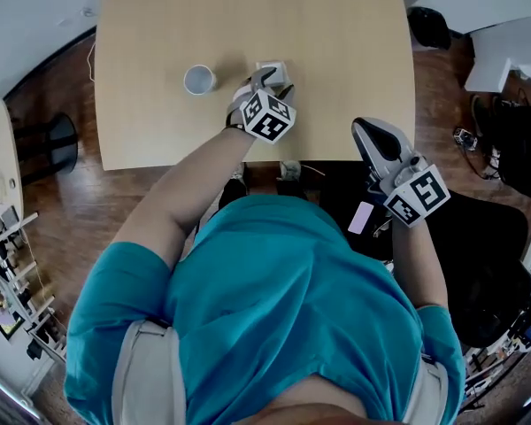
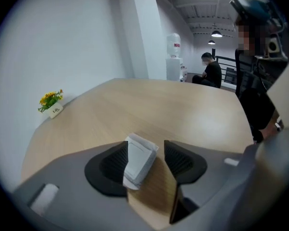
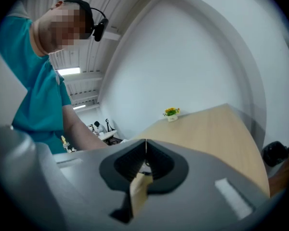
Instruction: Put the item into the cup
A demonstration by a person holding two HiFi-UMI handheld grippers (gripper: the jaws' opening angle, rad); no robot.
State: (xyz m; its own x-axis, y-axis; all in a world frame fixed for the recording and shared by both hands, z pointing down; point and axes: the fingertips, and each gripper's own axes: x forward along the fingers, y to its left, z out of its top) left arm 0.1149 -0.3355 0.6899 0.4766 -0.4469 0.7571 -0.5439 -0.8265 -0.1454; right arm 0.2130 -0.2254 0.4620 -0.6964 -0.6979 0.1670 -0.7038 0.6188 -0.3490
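Grasp stage: the packet (image 2: 138, 161), beside the cup (image 1: 198, 79), is straddled by the wide-open left gripper (image 2: 149, 161); closing is needed next.

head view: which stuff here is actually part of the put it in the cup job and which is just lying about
Part of the job:
- cup
- white packet, between the open jaws of the left gripper

Just lying about:
- flower pot at the table's far end
- black chair
- right gripper, shut, held off the table's edge

Small white packet (image 2: 137, 160) near upright white cup (image 1: 199, 80)
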